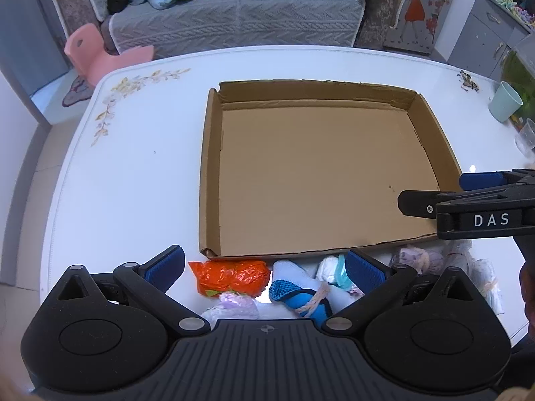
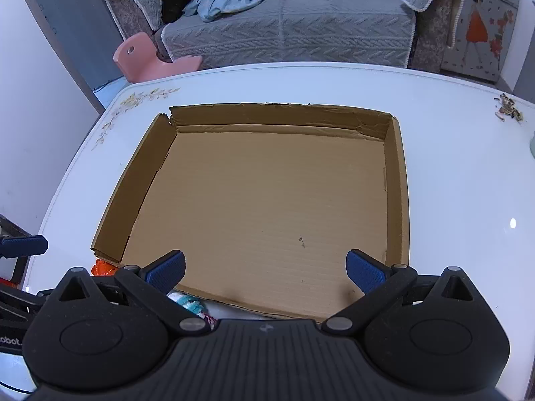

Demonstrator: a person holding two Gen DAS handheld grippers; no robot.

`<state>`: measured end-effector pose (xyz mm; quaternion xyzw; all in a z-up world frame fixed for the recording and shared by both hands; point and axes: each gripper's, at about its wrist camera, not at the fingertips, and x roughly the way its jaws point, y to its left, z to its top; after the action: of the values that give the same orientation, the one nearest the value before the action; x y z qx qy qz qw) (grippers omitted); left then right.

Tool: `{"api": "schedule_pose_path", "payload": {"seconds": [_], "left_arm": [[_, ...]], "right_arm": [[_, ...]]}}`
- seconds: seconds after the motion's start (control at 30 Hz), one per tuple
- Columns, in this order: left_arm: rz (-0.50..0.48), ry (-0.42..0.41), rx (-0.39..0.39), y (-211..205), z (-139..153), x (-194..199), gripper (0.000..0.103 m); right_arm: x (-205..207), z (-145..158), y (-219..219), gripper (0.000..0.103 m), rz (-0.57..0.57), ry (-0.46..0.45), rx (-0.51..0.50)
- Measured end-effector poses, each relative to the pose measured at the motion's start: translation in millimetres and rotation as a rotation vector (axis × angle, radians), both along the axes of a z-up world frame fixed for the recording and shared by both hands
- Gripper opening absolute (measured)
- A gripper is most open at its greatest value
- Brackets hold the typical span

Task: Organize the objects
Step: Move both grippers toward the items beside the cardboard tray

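A shallow cardboard tray lies empty on the white table. Along its near edge sit small bundles: an orange bag, a blue-and-white rolled cloth, a white-and-teal bundle, a lilac one and pale plastic-wrapped pieces. My left gripper hangs open above the orange and blue bundles, touching none. My right gripper is open over the tray's near edge, holding nothing; in the left wrist view it enters from the right.
A teal cup and clear cups stand at the table's far right. Beyond the table are a grey sofa with clothes, a pink child's chair and a grey cabinet.
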<state>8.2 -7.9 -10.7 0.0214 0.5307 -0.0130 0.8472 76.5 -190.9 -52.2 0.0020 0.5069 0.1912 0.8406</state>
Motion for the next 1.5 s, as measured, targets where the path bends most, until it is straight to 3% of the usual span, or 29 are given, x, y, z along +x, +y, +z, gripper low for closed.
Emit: {"api": "schedule_pose_path", "payload": {"seconds": [0.37,1.17,1.33,1.5], "left_arm": [[-0.034,-0.011,0.028,-2.9,-0.2,-3.5,0.102],[-0.004,-0.009,0.027,15.0,-3.5,-2.5,0.102],[-0.010,0.029,0.039,29.7,-24.1,3.2,0.102],[-0.026,0.071,0.064,40.4,-47.3,2.7,0.102]], "right_arm": [[0.4,2.0,-2.8,0.102,0.003,-0.003,-0.007],[-0.7,3.1,-11.0,0.102,0.011,-0.009,-0.011],[-3.3,6.5,-29.8,0.102,0.004,0.023,0.022],[-10.7,-5.0,-63.2,0.102,-0.068,0.113,0.061]]}}
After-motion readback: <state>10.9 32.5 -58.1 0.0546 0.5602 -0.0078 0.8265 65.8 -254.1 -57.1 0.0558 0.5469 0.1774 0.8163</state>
